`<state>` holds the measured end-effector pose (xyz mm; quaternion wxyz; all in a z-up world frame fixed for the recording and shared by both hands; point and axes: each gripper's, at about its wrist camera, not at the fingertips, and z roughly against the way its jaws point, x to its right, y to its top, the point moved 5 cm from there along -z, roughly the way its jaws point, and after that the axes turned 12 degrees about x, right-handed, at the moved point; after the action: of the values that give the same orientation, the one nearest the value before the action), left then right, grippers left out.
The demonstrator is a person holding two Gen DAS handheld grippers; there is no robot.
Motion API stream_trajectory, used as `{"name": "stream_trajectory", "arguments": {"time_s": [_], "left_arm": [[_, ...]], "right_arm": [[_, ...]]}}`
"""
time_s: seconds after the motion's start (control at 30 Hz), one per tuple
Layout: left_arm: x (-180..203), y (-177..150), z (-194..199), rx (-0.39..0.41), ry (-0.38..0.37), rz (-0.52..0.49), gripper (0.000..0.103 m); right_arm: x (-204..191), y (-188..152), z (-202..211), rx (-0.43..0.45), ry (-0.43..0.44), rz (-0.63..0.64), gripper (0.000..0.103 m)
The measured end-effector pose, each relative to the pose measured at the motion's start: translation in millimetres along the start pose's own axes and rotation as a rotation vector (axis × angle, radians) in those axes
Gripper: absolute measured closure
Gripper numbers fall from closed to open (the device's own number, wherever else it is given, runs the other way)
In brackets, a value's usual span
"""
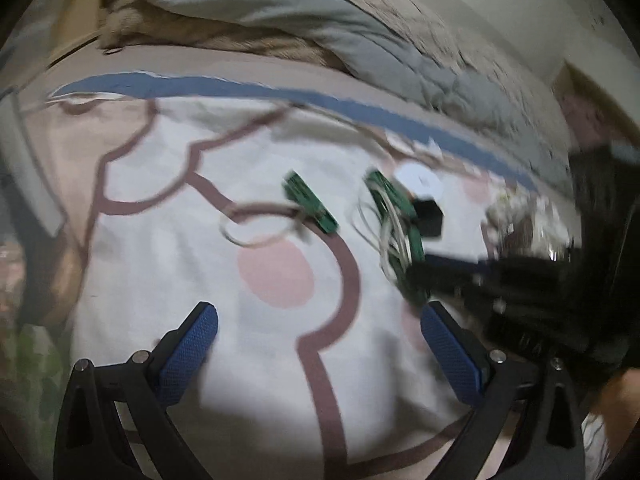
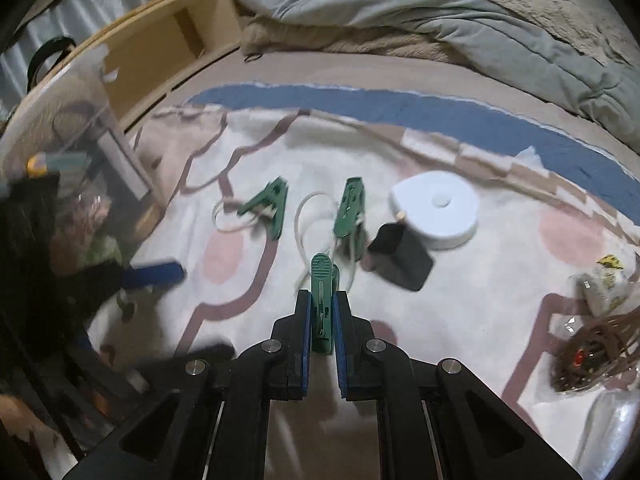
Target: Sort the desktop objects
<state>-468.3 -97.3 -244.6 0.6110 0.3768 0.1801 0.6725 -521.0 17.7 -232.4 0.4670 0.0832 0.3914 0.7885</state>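
Carrying step, most likely. Right gripper [image 2: 322, 312] squeezed tight on a green peg [image 2: 322, 300], held upright between the blue pads, above the blanket [image 2: 460, 320]. Left gripper [image 1: 320, 344] spread wide, nothing between its bumpy blue pads, hanging over the same blanket.

Next up — probably taking the held peg to a sorting spot, maybe the clear tub [image 2: 80, 152] at the left of the right view. Needs a steady squeeze, since smooth hard plastic can slip. Cannot tell for sure where pegs belong.

Two more green pegs [image 2: 268, 208] [image 2: 351, 210] lying on the blanket, thin pale cords [image 2: 298, 220] looped by them — floppy and easy to snag. Near them a round white puck [image 2: 438, 208], smooth and flat, and a small black block [image 2: 400, 256]. Blanket soft, white with pink spots and brown lines. At the right edge, a crinkly clear bag [image 2: 588, 344] of brown wires.
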Motion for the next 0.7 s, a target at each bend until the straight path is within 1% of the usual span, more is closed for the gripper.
{"name": "stream_trajectory", "arguments": {"time_s": [0.07,0.17,0.27,0.3,0.37,0.47,0.6,0.7], "left_arm": [[-4,3,1,0.002,0.004,0.022,0.003],[1,4,-4,-0.014,0.002,0.008,0.014],[13,2,-11,-0.034,-0.022,-0.016,0.022],[13,1,-8,-0.035,-0.030,-0.022,0.023],[23,2,-9,-0.031,-0.054,-0.038,0.024],[34,7,-10,-0.016,-0.078,-0.045,0.024],[46,11,-18,-0.016,-0.084,-0.035,0.030],[51,11,-26,-0.024,-0.078,-0.028,0.031]], "right_arm": [[-1,-1,-1,0.000,0.006,-0.006,0.092],[-3,-2,1,-0.008,0.028,-0.013,0.092],[-9,-11,5,-0.031,0.046,0.018,0.092],[-11,-18,5,-0.058,0.048,0.035,0.092],[-13,-29,6,-0.081,0.056,0.045,0.092],[-13,-41,17,-0.088,0.098,0.024,0.092],[-10,-48,30,-0.095,0.123,0.000,0.092],[-10,-56,39,-0.109,0.139,-0.003,0.092]]}}
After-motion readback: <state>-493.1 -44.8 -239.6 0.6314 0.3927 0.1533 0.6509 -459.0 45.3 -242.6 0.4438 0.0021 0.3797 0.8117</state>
